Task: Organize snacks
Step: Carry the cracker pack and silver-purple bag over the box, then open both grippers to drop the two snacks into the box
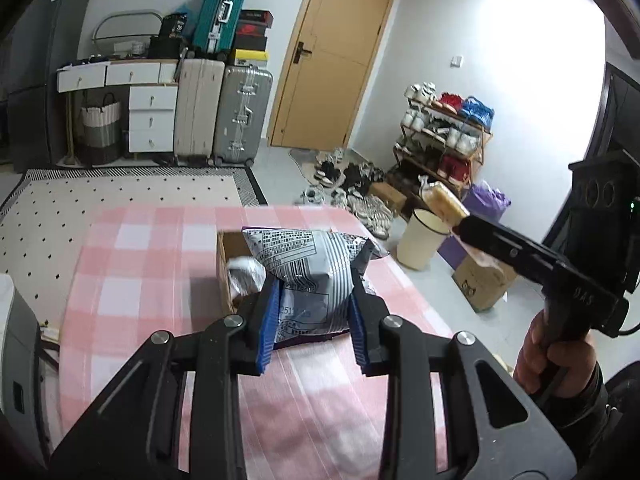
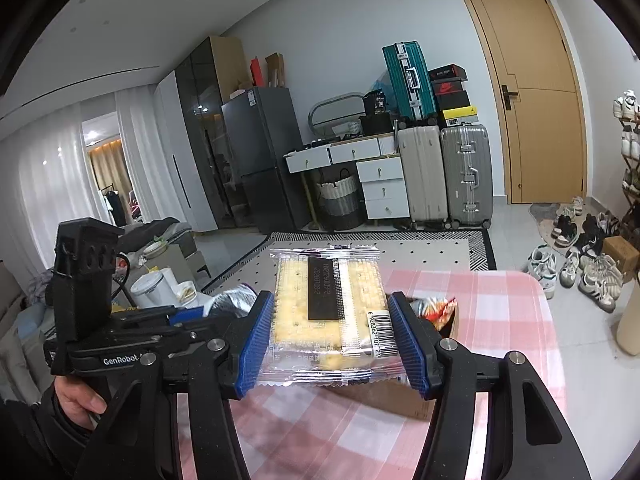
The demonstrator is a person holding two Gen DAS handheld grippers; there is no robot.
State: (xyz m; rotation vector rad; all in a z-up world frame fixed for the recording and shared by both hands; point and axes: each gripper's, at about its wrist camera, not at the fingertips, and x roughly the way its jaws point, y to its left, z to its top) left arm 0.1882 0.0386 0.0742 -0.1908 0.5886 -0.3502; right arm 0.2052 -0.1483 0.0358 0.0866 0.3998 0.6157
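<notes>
Left gripper (image 1: 312,322) clamped on silver printed snack bag (image 1: 308,264) (raised over pink checked tablecloth (image 1: 140,264)), cardboard box (image 1: 225,256) just beyond its fingertips, right gripper (image 2: 334,344) gripping clear-wrapped cracker pack (image 2: 328,312) between blue pads (image 2: 256,344).

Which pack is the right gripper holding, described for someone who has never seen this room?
Find the pink checked table. Above it the right gripper is shut on a clear-wrapped cracker pack: pale yellow squares, black label strip, barcode. The left gripper's pack is silver-grey, puffy and printed.
</notes>
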